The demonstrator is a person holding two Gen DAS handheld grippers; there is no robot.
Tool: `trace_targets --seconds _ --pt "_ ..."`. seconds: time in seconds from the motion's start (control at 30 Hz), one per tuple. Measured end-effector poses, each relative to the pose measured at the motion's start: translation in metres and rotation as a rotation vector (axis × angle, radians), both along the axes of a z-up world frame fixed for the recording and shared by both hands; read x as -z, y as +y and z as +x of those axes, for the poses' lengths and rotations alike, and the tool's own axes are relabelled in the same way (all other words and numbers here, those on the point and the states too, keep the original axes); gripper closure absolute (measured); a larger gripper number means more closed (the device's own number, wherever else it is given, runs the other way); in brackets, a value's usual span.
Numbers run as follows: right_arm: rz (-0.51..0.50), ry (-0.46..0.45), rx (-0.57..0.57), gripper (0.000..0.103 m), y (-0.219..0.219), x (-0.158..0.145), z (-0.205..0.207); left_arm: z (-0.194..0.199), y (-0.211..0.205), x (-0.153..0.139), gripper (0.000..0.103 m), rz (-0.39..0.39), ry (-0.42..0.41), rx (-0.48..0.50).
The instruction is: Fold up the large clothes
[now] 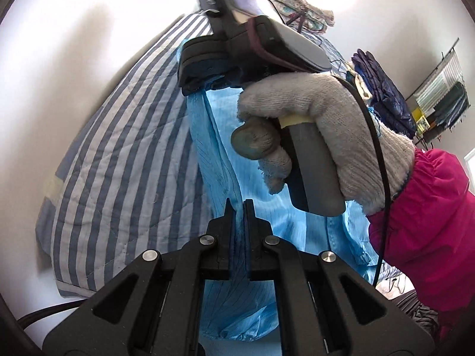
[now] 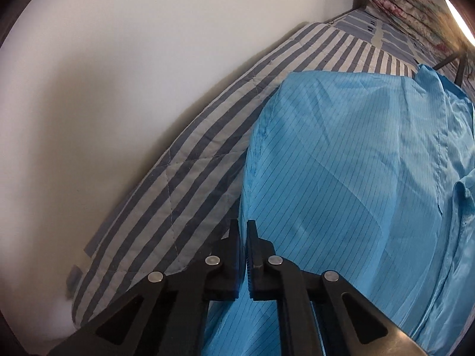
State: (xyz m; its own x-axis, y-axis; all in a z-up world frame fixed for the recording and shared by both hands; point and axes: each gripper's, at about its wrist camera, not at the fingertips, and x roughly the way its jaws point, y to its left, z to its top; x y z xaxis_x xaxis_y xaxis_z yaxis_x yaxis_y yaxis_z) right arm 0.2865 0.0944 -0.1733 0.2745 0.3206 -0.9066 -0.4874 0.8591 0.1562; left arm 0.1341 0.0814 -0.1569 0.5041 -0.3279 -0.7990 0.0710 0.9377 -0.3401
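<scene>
Left tool (image 1: 240,207) clamped on blue garment (image 1: 213,136) fold. Right tool (image 2: 243,231) pinching the garment's left edge; rest spreads ahead-right over striped quilt (image 2: 190,178).

**Right wrist view: closed gripper at the edge of a blue garment on a striped quilt.**

The black two-finger right gripper (image 2: 243,231) points down with its jaws drawn together on the near left edge of the light blue, thin-striped, glossy garment (image 2: 350,172), which spreads to the right and far across a blue-and-white striped quilted cover (image 2: 190,178). A plain white wall (image 2: 133,59) borders the quilt on the left; a rolled floral-patterned quilt (image 2: 406,6) lies at the far right.
</scene>
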Motion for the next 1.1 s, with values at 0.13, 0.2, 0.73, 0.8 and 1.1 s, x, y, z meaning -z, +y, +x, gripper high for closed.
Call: trace_targets --seconds 0.13,0.2,0.73,0.8,1.1 --pt "0.138 0.028 0.051 0.103 -0.036 -0.013 0.005 0.000 -0.027 -0.011 0.101 0.037 -0.031 0.037" --pt "0.228 0.035 0.073 0.103 -0.059 -0.021 0.008 0.000 -0.042 -0.017 0.101 0.055 -0.046 0.059" --pt "0.568 0.095 0.382 0.103 -0.242 -0.016 0.002 -0.006 -0.162 -0.027 0.101 0.166 -0.083 0.250" --pt "0.529 0.112 0.406 0.103 -0.256 -0.004 0.005 -0.006 -0.171 -0.024 0.101 0.166 -0.072 0.265" --pt "0.409 0.083 0.434 0.103 -0.276 0.009 0.019 -0.005 -0.166 -0.009 0.101 -0.016 0.045 0.318"
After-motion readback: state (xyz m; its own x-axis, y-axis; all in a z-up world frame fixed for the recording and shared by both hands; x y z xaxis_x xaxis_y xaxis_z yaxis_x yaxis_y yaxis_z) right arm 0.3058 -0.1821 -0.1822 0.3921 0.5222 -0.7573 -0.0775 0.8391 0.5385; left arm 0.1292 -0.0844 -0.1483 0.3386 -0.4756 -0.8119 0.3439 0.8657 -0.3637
